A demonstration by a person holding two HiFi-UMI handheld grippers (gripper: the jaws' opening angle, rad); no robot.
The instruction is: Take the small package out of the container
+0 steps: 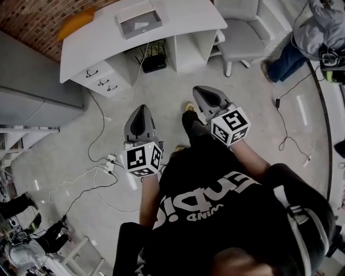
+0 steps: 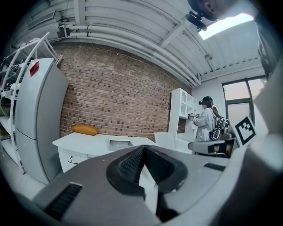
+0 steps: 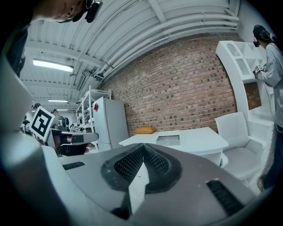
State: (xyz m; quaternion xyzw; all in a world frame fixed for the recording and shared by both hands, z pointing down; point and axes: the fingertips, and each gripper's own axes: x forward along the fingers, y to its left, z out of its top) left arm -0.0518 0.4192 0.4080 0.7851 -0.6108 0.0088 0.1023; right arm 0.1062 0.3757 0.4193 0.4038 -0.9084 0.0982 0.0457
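**Package in container on worktop; both claws shut, well short of it**

Package [image 1: 141, 25]: a small pale item lying inside the grey container [image 1: 139, 21]; no detail readable at this range. The container sits on the white worktop [image 1: 183, 16], near its middle, open side up. It also shows in the left gripper view [image 2: 119, 142] and the right gripper view [image 3: 168, 140], far beyond the claw tips.

Orange cushion [image 1: 75, 22] at the worktop's far-left end, well apart from the container. Drawers [image 1: 99, 81] under that end. White chair [image 1: 242, 32] just right of the worktop. Brick wall [image 2: 119, 92] behind.

Left claw [image 1: 143, 108] [image 2: 143, 148]: jaws together, nothing between them, pointing towards the worktop, over bare floor. Right claw [image 1: 198, 90] [image 3: 143, 146]: jaws together likewise, nothing held, a little nearer the worktop. The two are apart from each other.

Cables and a power strip [image 1: 110, 160] on the floor left of the left claw.
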